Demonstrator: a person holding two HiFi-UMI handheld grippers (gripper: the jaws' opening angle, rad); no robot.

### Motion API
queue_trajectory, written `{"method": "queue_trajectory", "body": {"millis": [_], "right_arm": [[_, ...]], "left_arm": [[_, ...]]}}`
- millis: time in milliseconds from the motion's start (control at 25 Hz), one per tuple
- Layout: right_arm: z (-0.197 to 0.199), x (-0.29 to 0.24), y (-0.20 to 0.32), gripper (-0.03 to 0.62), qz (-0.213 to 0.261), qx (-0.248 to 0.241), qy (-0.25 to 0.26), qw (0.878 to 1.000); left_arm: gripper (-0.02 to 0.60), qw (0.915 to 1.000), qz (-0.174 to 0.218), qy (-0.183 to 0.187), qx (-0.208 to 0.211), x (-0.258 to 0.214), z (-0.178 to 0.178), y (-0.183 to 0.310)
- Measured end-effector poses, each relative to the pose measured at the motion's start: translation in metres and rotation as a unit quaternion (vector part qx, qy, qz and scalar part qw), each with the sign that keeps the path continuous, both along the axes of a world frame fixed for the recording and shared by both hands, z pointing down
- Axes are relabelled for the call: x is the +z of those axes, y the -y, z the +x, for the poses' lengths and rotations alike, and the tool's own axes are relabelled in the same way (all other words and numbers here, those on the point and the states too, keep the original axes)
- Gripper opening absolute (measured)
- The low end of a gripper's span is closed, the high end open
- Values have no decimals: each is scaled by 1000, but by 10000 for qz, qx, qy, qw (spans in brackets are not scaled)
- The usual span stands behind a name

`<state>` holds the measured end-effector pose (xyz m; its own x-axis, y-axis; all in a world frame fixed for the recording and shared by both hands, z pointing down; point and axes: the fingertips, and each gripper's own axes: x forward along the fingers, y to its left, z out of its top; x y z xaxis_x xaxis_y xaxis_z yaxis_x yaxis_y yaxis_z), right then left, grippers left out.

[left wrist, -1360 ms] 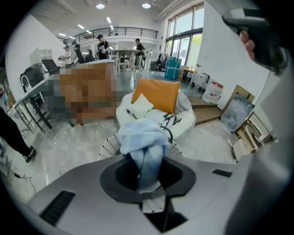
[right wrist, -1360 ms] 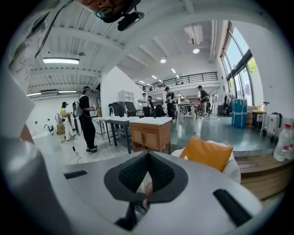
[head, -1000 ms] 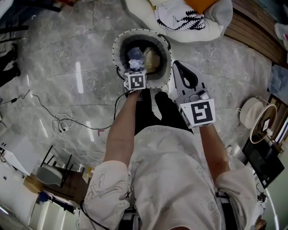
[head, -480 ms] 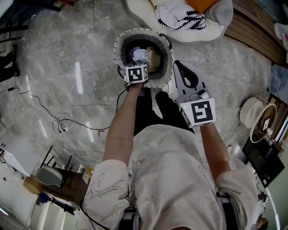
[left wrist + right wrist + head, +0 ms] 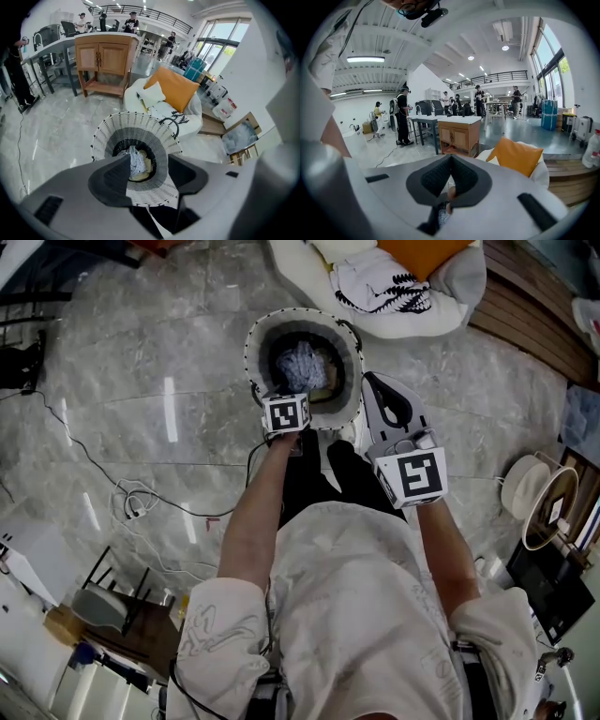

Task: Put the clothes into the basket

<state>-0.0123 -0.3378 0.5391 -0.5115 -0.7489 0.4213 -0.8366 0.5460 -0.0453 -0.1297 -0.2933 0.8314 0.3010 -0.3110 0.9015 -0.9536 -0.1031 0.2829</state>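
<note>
The pale blue crumpled garment (image 5: 300, 364) has dropped from the left tongs (image 5: 149, 162), whose jaws have just been opening. They now stand wide apart over the woven basket (image 5: 254, 351). The garment lies inside it against a beige garment (image 5: 324, 377). The right tongs (image 5: 450, 161) are closed together beside the basket. A black-and-white patterned garment (image 5: 384, 292) lies on the white beanbag (image 5: 450, 282) beyond.

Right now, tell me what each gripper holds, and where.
Nothing. The left gripper has just been opening its jaws over the basket, where the garment now lies. The right gripper is shut and empty.
</note>
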Motion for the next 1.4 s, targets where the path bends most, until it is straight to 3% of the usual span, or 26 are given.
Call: {"method": "queue_trajectory", "body": {"millis": [200,480,760,1000,1280,1400], "right_arm": [[5,-9,-3,-12,81,-30,54,9999],[15,-27,-17,-12,275,-165,100,9994],[32,-40,-28,-12,395,-194,138,9989],[41,-65,-34,-12,631,-286,151,9975],[40,-104,-38,-12,998,-428,278,9937],[39,-130,-34,-12,1263,-459,385,9902]], "left_arm": [[245,9994,309,-118,69,-22,10,-23],[245,9966,795,-39,-208,-63,10,-42],[245,9865,1612,64,-297,-134,11,-39],[241,9650,2599,210,-278,-225,12,-36],[230,9312,3616,318,-325,-319,13,-32],[230,9130,4043,405,-373,-359,8,-25]]}}
